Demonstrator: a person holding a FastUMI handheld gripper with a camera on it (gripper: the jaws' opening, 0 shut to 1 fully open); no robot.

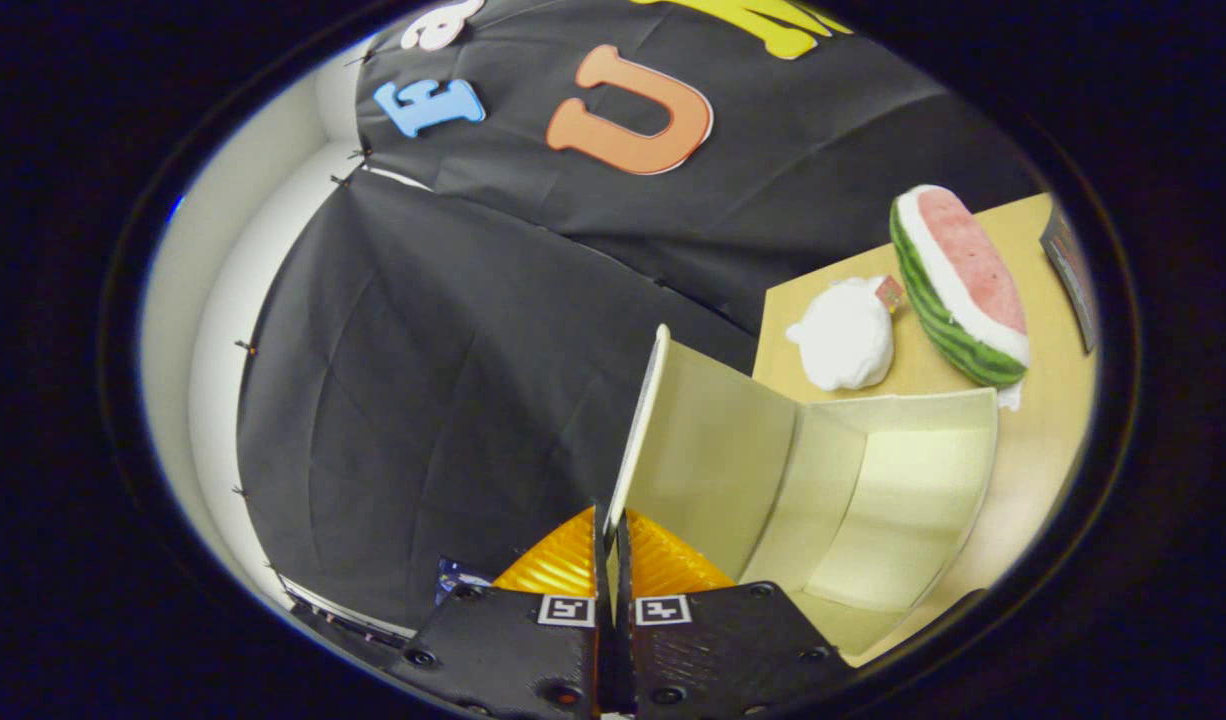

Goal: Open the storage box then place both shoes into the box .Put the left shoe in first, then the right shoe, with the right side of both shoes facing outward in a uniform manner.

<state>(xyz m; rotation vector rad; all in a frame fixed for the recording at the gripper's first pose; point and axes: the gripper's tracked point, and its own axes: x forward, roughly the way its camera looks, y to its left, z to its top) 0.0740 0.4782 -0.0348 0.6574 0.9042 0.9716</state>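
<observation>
Cream-coloured card makes up the storage box (pixel 873 490), which sits on the tabletop (pixel 1043 440) with its inside bare and facing the camera; no shoe lies in the part of it that can be seen. Its lid (pixel 708 440) stands swung up on edge, and the thin rim of that lid runs straight down into the gripper (pixel 613 560), whose two orange fingers (pixel 558 565) are pressed together on it from either side. The jaws are therefore closed on the lid edge, with almost no gap between them. Pinching the rim this way looks like the means of swinging the lid back, and holding it upright keeps the opening free for the shoes; I would judge the opening step to be nearly done, with neither shoe yet placed. Just beyond the box on the same tabletop lie a white plush toy (pixel 845 335) and, beside it, a plush watermelon slice (pixel 958 285), both clear of the lid's swing. A dark flat object (pixel 1070 270) lies beyond the watermelon; what it is I cannot tell.
</observation>
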